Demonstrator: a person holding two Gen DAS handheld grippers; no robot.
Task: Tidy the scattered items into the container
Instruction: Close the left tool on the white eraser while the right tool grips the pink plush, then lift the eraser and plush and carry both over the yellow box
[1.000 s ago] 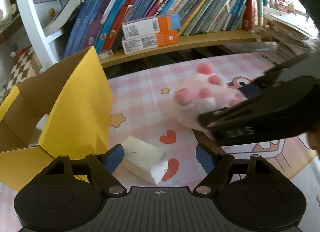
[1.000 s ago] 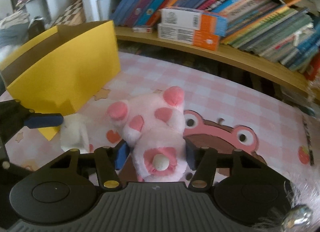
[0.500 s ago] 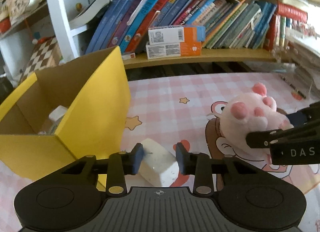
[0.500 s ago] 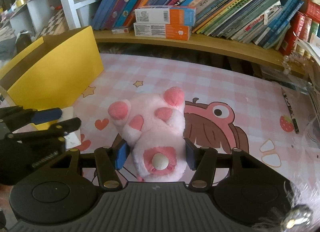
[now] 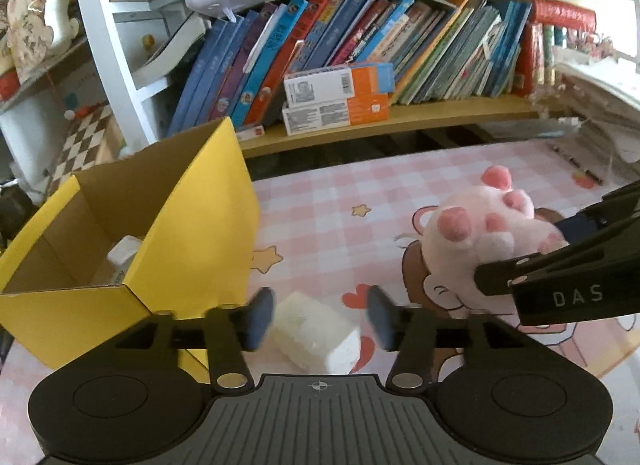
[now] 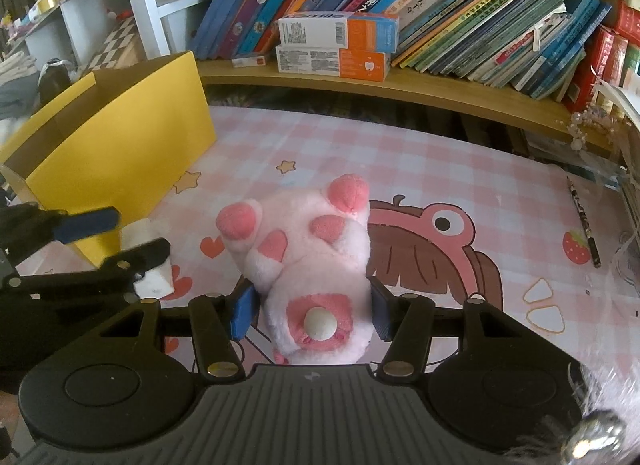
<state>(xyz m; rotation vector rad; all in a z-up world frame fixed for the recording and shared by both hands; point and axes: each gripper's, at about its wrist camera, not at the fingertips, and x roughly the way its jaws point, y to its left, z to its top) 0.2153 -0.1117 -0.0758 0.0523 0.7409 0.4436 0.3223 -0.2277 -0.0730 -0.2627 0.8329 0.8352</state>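
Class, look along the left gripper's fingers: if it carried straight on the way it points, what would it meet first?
Most likely the white block lying between the opening jaws of the left gripper; below it is the pink checked mat. Depth is hard to judge.

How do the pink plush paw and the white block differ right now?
The pink plush paw is fluffy, with pink pads; the white block is plain and flat-sided. The paw is gripped by the right gripper; the block lies on the mat between the left gripper jaws, which are opening. The paw looks larger. Neither is in the yellow box.
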